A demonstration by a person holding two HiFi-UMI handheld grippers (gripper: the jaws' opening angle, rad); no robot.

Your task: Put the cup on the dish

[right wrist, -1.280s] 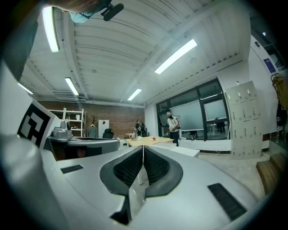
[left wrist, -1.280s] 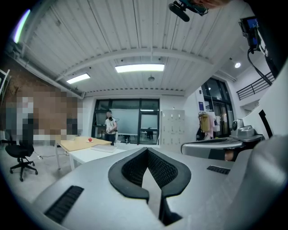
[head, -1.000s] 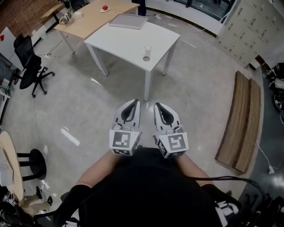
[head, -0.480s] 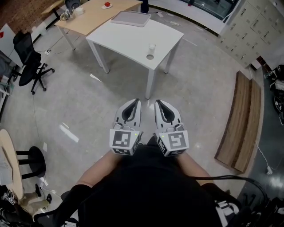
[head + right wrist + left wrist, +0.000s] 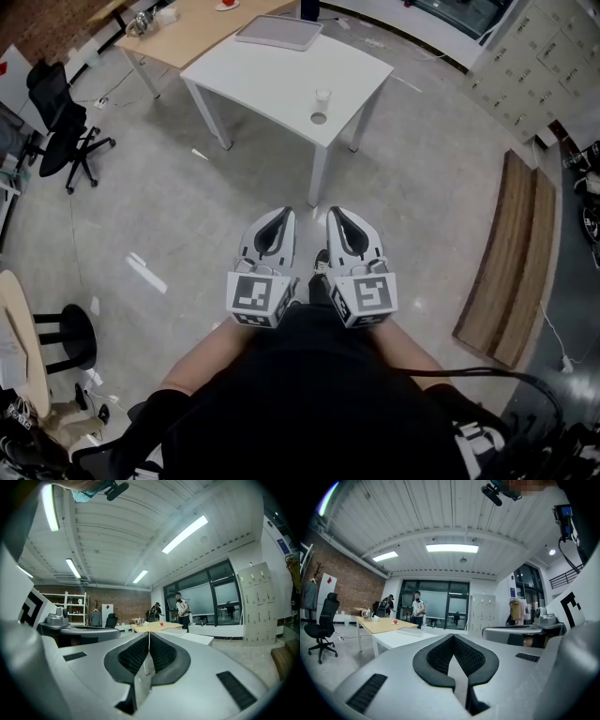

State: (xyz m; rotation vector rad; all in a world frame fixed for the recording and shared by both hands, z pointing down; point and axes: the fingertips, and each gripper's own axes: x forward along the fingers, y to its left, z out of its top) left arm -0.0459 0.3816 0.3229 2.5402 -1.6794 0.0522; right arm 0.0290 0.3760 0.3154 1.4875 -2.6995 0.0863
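Approach phase. Left tool (image 5: 279, 217) and right tool (image 5: 339, 223) are both closed and empty, held level and well short of the smooth white worktop (image 5: 272, 75). Cup (image 5: 322, 97): small clear cylinder near the front corner. Dish (image 5: 319, 118): small flat round disc just beside it. Walk in, open one tool early, grip mid-wall, lower centred.

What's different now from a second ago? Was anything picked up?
Hardly anything. The table has slid slightly up in the head view, and what looks like a shoe now shows between the grippers, so the person seems to be stepping. Nothing was taken or let go: left gripper and right gripper stay shut, empty, side by side. The cup still stands beside the dish.
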